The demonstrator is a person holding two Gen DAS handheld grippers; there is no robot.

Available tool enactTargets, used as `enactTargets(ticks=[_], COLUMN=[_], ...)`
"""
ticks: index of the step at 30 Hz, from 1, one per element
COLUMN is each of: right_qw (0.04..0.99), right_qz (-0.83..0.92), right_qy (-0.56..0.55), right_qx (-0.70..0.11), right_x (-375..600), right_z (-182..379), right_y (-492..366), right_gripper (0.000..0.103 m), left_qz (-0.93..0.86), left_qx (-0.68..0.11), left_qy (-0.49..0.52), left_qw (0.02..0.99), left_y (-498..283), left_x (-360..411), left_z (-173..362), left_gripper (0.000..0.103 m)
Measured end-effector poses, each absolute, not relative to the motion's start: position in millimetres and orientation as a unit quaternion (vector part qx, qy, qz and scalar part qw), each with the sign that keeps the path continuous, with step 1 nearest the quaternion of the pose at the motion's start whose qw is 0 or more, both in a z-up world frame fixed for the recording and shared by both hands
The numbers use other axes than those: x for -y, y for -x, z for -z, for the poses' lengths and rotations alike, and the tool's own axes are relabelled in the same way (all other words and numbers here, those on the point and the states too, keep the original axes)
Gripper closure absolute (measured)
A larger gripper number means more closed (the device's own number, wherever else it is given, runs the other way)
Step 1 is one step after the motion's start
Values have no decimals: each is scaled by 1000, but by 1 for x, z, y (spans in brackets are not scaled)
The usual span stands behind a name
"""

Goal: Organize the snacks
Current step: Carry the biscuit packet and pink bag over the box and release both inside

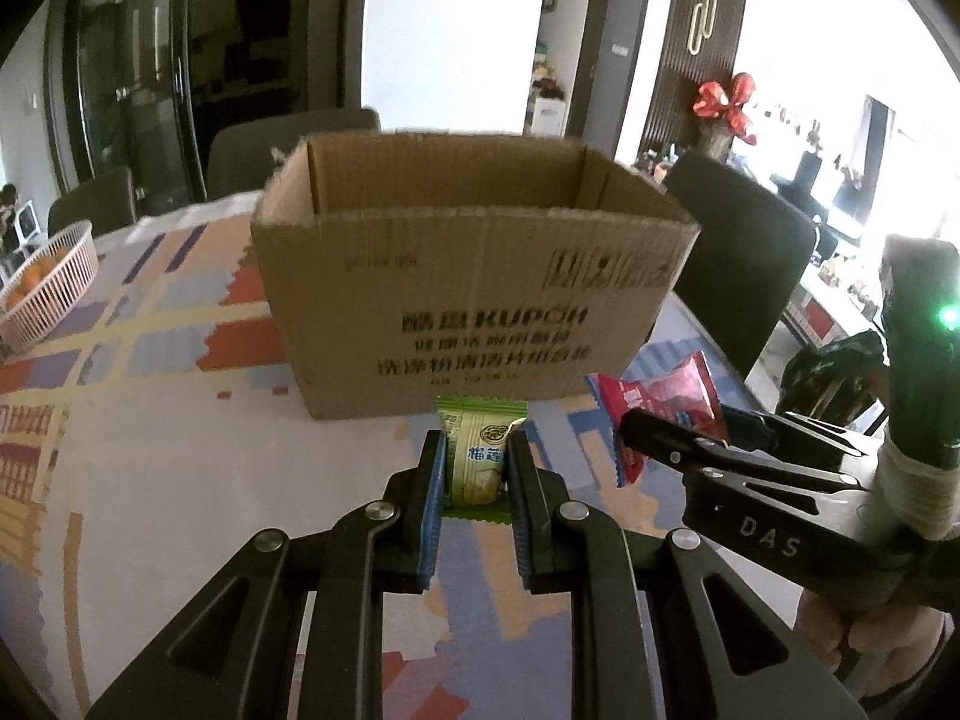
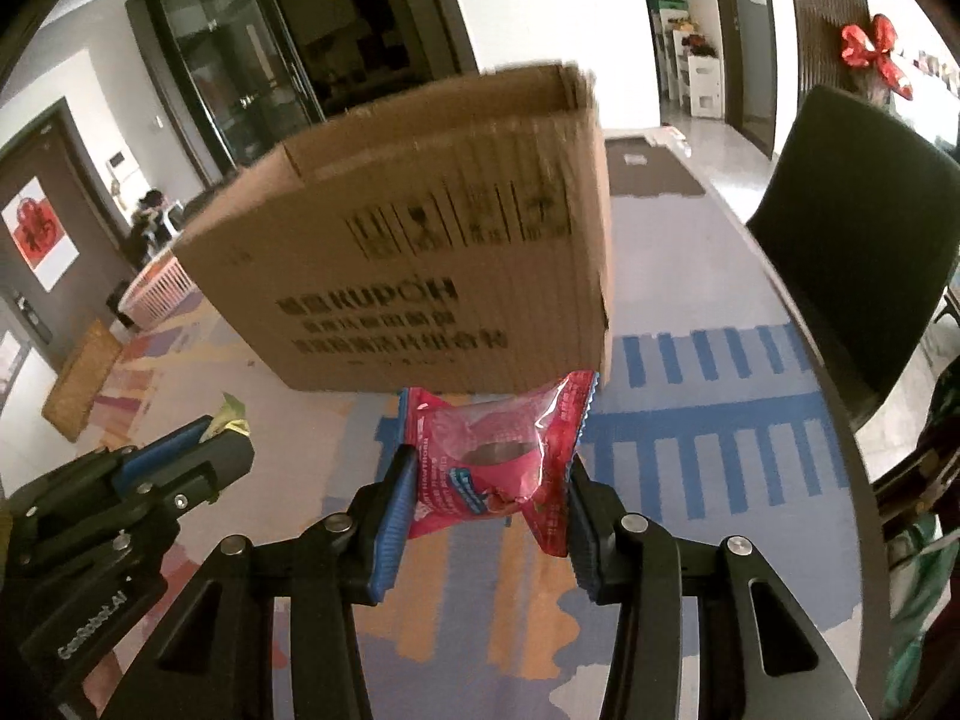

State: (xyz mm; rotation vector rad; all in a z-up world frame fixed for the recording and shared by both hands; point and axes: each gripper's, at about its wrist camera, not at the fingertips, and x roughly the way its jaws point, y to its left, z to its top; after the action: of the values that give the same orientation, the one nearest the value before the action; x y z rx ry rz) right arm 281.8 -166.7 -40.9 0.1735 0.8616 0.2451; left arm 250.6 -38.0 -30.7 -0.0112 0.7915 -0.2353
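My left gripper [image 1: 476,461] is shut on a green snack packet [image 1: 477,456], held just in front of an open cardboard box [image 1: 474,276] on the patterned tablecloth. My right gripper [image 2: 489,474] is shut on a red snack packet [image 2: 498,456], also held in front of the box [image 2: 420,264]. In the left wrist view the right gripper [image 1: 636,429] shows at the right with the red packet [image 1: 654,402]. In the right wrist view the left gripper [image 2: 225,435] shows at the left, a bit of green wrapper [image 2: 231,411] sticking out.
A pink basket of oranges [image 1: 48,288] stands at the table's left. Dark chairs [image 1: 744,264] stand around the table, one [image 2: 864,252] near the right edge. A woven mat [image 2: 81,387] lies at the far left. The box's top is open.
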Motion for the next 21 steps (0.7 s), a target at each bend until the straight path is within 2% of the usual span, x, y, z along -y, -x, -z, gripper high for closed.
enactTargets(ticks=[9,21], right_qw=[919,939], right_qz=[-125,-134], right_qy=[-92,-75], right_qx=[-363,-306], right_x=[180,167], right_z=[-7,-58], right_y=[-268,-281], right_gripper=[57,57], left_qz=[113,106], left_qx=[-338,-300], left_qy=[2,-1], left_qw=[934,948], left_y=[-244,-275], left_x=[36,27], left_z=[-9,-50], left_gripper=[82,82])
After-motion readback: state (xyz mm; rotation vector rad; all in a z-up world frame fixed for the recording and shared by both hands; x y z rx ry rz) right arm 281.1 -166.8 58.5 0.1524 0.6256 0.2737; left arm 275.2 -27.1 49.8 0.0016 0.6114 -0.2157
